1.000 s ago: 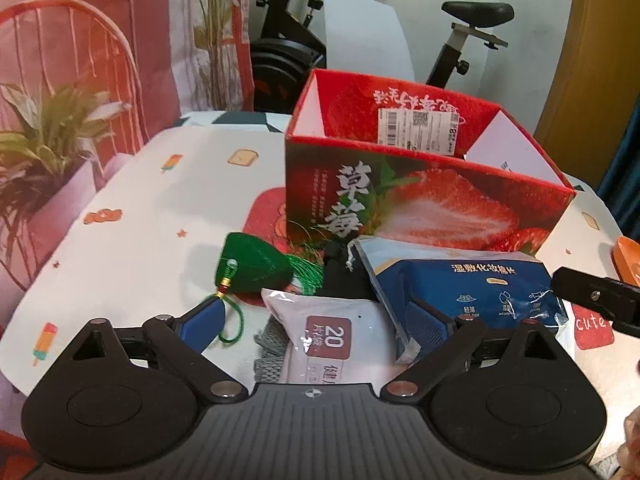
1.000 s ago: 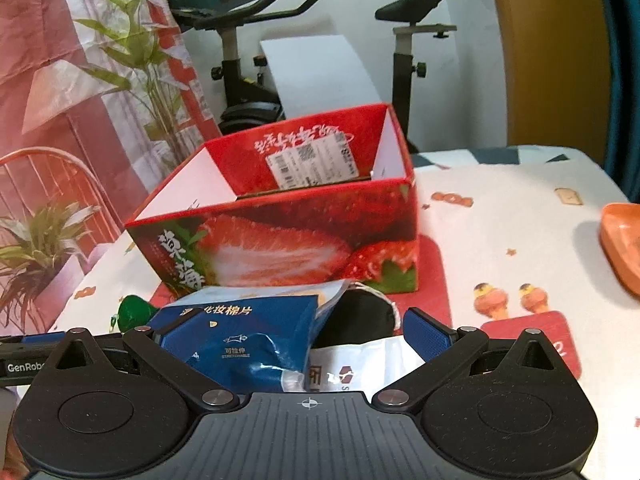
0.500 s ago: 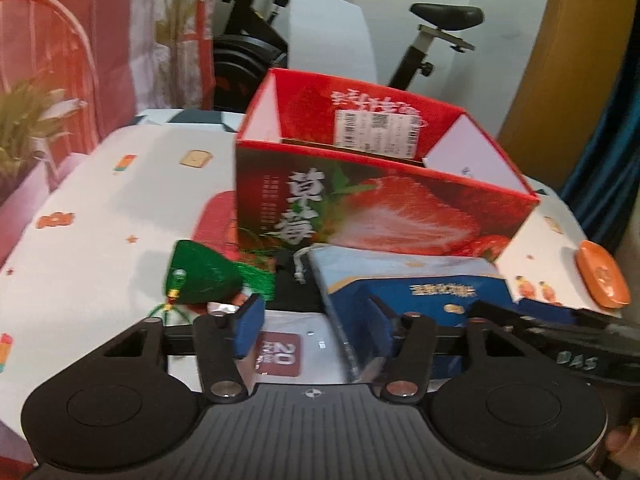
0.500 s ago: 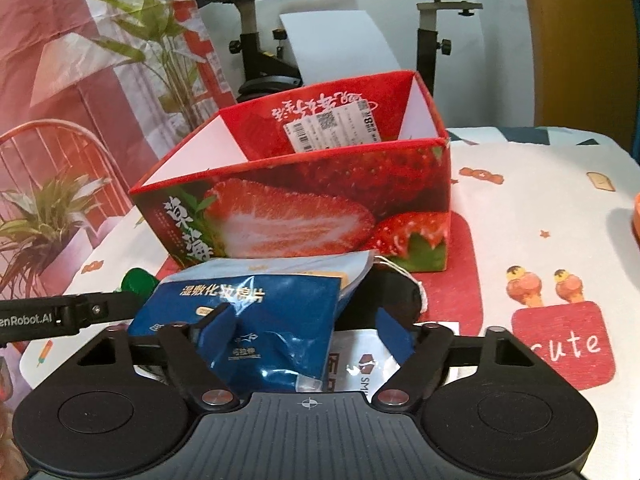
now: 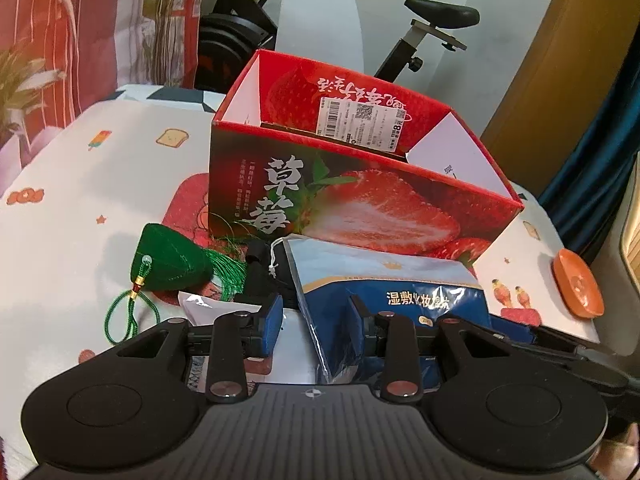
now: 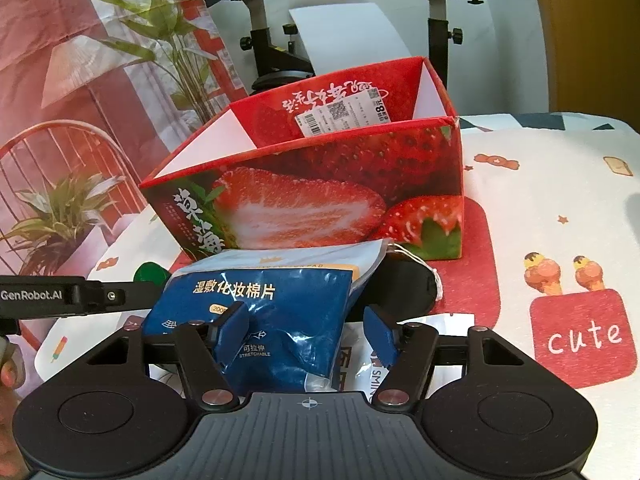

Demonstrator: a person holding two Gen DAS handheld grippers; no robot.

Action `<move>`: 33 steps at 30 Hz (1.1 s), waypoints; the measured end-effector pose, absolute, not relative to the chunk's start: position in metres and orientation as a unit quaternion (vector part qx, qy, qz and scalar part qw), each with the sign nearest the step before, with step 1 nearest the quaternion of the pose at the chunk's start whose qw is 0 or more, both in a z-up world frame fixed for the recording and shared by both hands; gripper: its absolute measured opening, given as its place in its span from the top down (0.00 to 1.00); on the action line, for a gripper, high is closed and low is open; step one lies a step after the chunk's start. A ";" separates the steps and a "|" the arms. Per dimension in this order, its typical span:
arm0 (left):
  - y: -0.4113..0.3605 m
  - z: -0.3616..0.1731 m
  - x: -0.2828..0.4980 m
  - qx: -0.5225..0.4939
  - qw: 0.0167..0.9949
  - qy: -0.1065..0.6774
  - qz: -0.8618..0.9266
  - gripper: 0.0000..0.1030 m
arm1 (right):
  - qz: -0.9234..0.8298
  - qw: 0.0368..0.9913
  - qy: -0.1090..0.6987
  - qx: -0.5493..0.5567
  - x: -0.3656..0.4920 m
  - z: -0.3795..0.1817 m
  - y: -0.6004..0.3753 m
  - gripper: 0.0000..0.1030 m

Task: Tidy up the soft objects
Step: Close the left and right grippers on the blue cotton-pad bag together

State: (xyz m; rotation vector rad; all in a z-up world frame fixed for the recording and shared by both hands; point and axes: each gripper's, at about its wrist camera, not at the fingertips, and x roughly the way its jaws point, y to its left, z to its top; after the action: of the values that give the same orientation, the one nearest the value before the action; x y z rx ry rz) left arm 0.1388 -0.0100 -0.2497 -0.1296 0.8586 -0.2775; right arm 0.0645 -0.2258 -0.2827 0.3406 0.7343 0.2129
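Left wrist view: the left gripper (image 5: 316,320) has just been closing; the edge of the blue cotton-pad bag (image 5: 394,296) stands between its pads, though I cannot tell if they grip it. The bag lies before the strawberry box (image 5: 360,208), beside a green tasselled sachet (image 5: 170,260) on the table (image 5: 80,200).

Right wrist view: the right gripper (image 6: 310,326), also just closing, is clamped on the crumpled bag (image 6: 280,300), above a white wipes packet (image 6: 360,364)

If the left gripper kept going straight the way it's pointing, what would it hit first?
Probably the blue pack: the left gripper has been closing, and the pack's edge already lies between its jaws. Beyond stands the strawberry box. Depth is uncertain.
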 end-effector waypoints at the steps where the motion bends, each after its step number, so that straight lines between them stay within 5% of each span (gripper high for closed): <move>1: -0.009 -0.249 0.140 -0.068 0.896 0.416 -0.136 0.65 | 0.104 0.914 0.356 0.166 0.064 -0.283 -0.226 0.41; 13: -0.007 -0.255 0.146 -0.123 0.872 0.442 -0.170 0.62 | 0.110 0.916 0.350 0.162 0.062 -0.284 -0.225 0.45; 33: -0.018 -0.271 0.156 -0.110 0.864 0.453 -0.189 0.38 | 0.129 0.907 0.366 0.163 0.063 -0.279 -0.227 0.54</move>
State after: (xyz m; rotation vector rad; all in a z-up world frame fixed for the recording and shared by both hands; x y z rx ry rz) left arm 0.1563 -0.0185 -0.2714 -0.2301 0.9497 -0.3963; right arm 0.0634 -0.2271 -0.2785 0.3364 0.7546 0.2663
